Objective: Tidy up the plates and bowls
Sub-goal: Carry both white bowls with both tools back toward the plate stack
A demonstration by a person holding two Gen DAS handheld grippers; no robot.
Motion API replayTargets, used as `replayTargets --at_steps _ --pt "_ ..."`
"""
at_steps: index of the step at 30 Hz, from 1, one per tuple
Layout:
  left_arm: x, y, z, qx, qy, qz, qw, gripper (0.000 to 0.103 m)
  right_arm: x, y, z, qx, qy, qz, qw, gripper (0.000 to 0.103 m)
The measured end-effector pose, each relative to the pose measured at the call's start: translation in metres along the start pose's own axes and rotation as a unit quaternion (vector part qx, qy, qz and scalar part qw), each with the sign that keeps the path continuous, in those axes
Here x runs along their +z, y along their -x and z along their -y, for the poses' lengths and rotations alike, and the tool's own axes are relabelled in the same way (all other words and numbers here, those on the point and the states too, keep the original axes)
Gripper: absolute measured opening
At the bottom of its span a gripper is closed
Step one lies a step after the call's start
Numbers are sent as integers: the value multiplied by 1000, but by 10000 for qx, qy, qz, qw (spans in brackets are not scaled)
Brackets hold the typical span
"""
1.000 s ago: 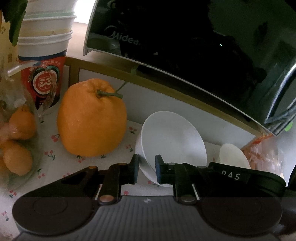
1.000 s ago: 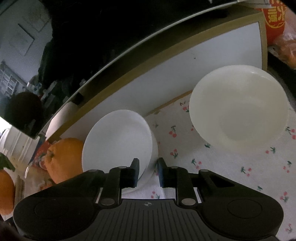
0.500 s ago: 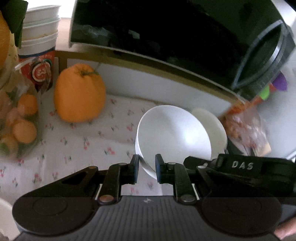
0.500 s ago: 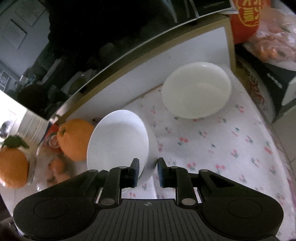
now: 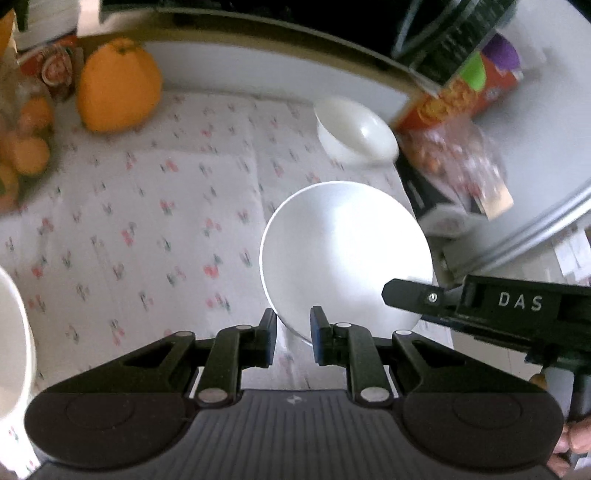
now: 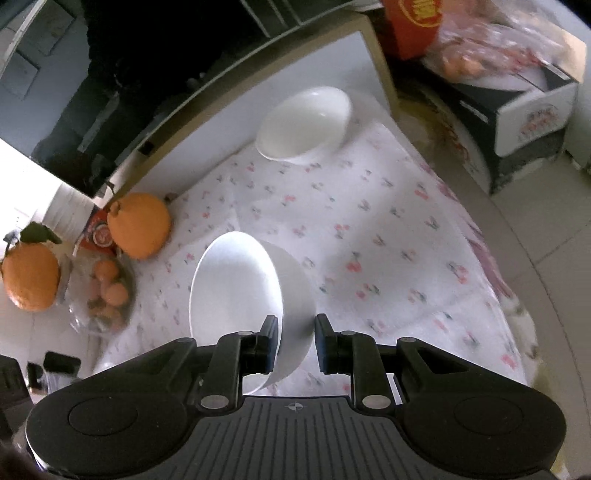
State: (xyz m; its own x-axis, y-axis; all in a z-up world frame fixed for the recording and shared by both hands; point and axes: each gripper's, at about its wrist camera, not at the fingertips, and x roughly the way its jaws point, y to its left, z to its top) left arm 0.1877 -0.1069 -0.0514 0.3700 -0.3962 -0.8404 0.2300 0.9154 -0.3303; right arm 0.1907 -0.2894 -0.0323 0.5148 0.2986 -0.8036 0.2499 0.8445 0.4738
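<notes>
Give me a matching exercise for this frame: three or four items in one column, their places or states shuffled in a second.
Items:
1. held bowl
2. far bowl
3. big orange
4. boxes

Places or states:
A. on the cherry-print cloth by the white panel
B. stacked off the cloth's right edge
C. beside a red printed cup
D. tilted, rim between the right gripper fingers

Pairs: 1-D, 2-A, 3-C, 4-B

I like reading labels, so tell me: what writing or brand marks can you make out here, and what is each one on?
"DAS": white letters on the black arm of the right gripper.
Red box: yellow characters, cut off and too blurred to read.
Red cup: round emblem, blurred.
Black-and-white carton: round logo, unreadable.
</notes>
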Motion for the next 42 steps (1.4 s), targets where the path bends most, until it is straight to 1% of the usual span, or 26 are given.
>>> replayTargets --at_steps 4,8,14,18,27,31,38,42 --pt "-13 -3 6 -74 -106 -194 9997 18 -19 11 13 -94 17 -33 9999 21" --pt "-25 -2 11 -153 -186 -323 9992 18 -35 19 28 -93 -70 -88 9999 21" --pt "-39 2 21 -240 -322 -455 9982 18 -54 28 44 -96 -191 -140 9997 21" --pt "-47 2 28 -201 -477 -477 9975 18 -63 30 52 -118 -244 -203 9994 21" --pt "-54 -4 33 -146 -595 -562 9965 19 -72 25 63 -137 -398 -315 9986 22" --pt "-55 -4 33 -183 -609 -538 9965 19 -73 23 63 -157 -387 -323 9986 24" --pt "-56 -5 36 -218 -645 -521 9963 24 -73 21 64 -176 -433 -352 9983 24" --pt "-56 -4 37 -230 -704 -465 9962 25 -72 20 64 -165 -464 -403 9980 24"
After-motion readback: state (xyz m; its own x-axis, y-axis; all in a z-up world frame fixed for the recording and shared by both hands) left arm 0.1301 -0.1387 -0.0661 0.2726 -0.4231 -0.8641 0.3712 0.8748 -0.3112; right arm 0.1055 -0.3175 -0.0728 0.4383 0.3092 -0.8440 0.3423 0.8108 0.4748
